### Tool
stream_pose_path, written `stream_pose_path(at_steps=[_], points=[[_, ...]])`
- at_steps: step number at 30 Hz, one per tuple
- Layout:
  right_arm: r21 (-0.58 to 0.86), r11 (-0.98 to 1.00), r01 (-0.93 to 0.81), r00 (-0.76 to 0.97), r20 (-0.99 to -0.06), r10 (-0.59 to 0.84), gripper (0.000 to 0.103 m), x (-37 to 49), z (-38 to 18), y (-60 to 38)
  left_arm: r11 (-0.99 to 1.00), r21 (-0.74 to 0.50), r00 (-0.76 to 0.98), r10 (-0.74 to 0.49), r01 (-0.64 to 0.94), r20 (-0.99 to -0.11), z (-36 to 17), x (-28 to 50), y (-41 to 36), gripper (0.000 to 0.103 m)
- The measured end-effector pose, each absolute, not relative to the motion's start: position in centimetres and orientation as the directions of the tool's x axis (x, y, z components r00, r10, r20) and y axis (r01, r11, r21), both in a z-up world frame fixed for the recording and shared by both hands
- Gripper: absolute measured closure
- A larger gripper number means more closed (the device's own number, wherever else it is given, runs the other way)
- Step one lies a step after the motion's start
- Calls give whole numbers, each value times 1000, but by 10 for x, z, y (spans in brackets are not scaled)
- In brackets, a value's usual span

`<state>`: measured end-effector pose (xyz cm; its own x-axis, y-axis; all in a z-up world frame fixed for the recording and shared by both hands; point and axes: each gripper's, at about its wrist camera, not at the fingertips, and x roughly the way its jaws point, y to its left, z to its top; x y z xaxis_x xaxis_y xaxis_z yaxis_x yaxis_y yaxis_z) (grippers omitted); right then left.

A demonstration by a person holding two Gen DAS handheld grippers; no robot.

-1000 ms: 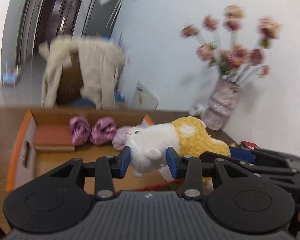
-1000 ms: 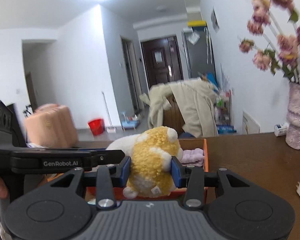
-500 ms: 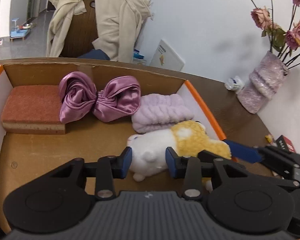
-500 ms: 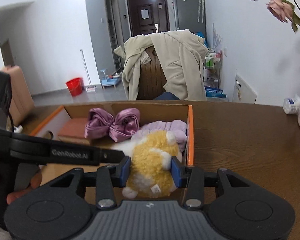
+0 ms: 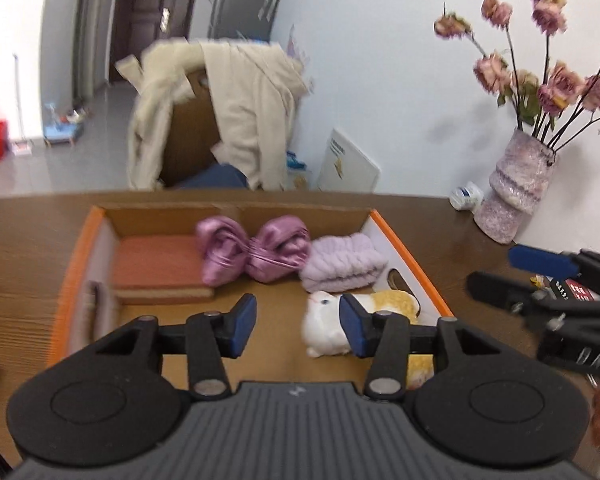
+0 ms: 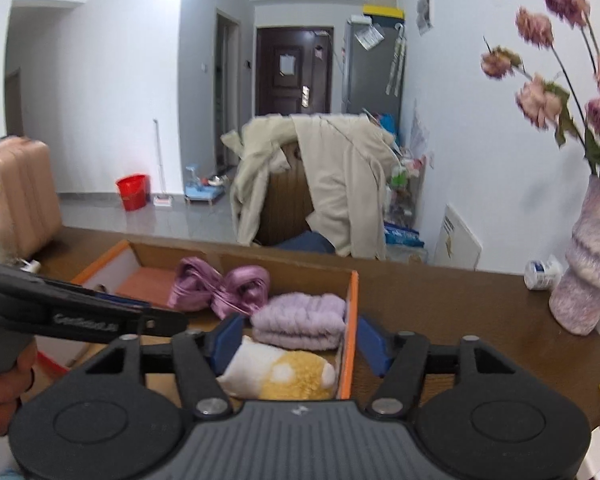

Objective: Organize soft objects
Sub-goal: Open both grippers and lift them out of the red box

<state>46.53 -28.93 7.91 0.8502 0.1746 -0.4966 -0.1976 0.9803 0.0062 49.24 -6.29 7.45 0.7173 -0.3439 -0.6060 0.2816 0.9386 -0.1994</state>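
A white and yellow plush toy (image 5: 324,326) lies in the front right corner of an orange-rimmed cardboard box (image 5: 404,248); it also shows in the right wrist view (image 6: 284,374). My left gripper (image 5: 298,330) is open above the box, with the toy behind its right finger. My right gripper (image 6: 300,342) is open above the toy, straddling the box's right wall (image 6: 348,332). Inside the box also lie a purple satin bow (image 5: 252,250), a lilac fluffy headband (image 5: 340,262) and a reddish sponge (image 5: 156,264).
The box sits on a brown wooden table (image 6: 460,320). A vase of dried roses (image 5: 512,196) and a small white bottle (image 5: 466,196) stand at the back right by the wall. A chair draped with a cream coat (image 5: 220,120) stands behind the table.
Both grippers have opened and let go of the plush toy, which now lies in the box. Both have drawn back and up from it.
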Motion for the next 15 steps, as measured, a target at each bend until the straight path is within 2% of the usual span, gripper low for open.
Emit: stream_pose_path(at_steps=[4, 6, 11, 15], points=[[-1, 982, -191, 879, -445, 171, 32, 432, 110, -287, 950, -158, 783, -310, 268, -540, 110, 443, -36, 45], [2, 981, -195, 893, -413, 179, 28, 410, 127, -285, 955, -125, 818, -296, 270, -493, 125, 414, -27, 32], [-29, 980, -199, 922, -346, 177, 18, 357, 153, -274, 967, -48, 873, -247, 251, -421, 146, 346, -11, 27], [-43, 980, -194, 940, -294, 173, 16, 310, 156, -266, 970, -35, 902, -235, 239, -362, 146, 291, 4, 20]])
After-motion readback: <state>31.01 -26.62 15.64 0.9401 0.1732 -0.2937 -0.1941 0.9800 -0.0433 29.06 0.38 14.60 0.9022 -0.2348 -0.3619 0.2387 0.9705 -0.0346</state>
